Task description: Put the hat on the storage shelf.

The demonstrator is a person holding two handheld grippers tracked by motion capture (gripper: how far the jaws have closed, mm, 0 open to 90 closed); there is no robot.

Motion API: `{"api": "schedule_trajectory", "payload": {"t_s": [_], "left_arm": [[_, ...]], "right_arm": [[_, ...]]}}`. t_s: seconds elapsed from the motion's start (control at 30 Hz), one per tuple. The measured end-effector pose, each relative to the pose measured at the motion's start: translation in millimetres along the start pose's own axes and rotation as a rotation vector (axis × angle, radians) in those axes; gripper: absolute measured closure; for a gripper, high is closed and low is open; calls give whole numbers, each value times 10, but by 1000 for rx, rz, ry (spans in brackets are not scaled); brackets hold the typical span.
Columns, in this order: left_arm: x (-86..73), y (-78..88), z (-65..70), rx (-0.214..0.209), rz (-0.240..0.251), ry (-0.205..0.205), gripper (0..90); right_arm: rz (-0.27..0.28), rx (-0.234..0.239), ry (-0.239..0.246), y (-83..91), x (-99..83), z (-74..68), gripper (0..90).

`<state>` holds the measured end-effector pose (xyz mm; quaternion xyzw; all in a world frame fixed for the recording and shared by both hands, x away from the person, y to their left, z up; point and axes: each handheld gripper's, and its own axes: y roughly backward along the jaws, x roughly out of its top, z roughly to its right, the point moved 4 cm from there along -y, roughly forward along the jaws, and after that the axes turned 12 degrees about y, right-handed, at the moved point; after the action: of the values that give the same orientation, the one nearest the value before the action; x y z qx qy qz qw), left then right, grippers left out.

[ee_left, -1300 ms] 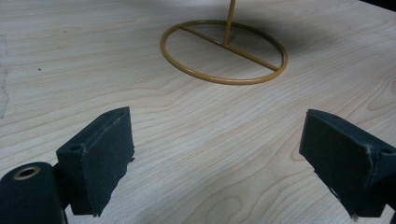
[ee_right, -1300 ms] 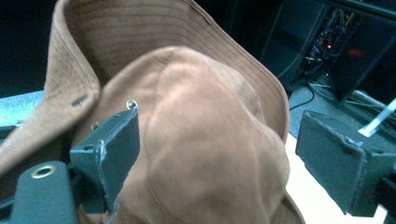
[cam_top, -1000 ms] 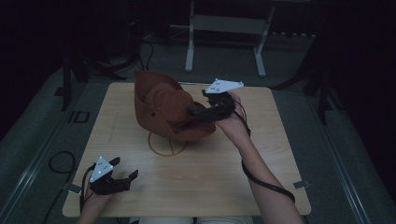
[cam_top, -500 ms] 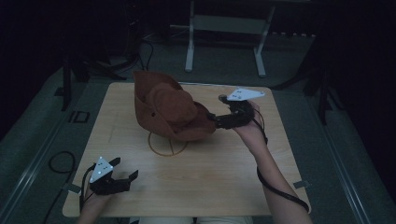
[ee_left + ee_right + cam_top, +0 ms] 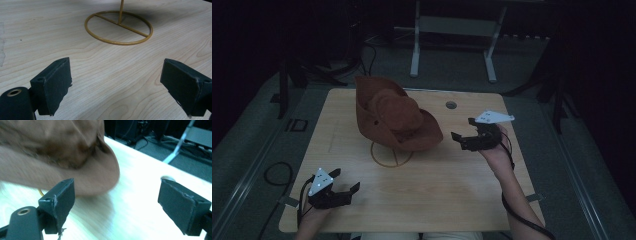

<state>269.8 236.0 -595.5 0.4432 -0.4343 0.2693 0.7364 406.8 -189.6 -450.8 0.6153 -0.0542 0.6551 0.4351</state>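
Drawn back off the brown hat (image 5: 397, 120), the right gripper (image 5: 468, 136) hovers beside it, jaws released, empty.

Hat (image 5: 397, 117) blocks centre; table (image 5: 452, 185) front free

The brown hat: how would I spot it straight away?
Start at the pale wooden table. Toward its far middle a yellow wire stand rises from a ring base. The brown hat sits tilted on it, the one soft, wide-brimmed thing there.
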Motion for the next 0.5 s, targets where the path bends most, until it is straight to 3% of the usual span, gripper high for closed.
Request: {"api": "schedule_trajectory", "payload": {"t_s": [0.2,0.5], "left_arm": [[2,-2,-4,9,-2,0,107],[3,4,-4,5,-1,5,107]], "right_arm": [[0,-13,-12,3,-329,-1,155],[-45,10,-59,-31,-718,-45,149]]}}
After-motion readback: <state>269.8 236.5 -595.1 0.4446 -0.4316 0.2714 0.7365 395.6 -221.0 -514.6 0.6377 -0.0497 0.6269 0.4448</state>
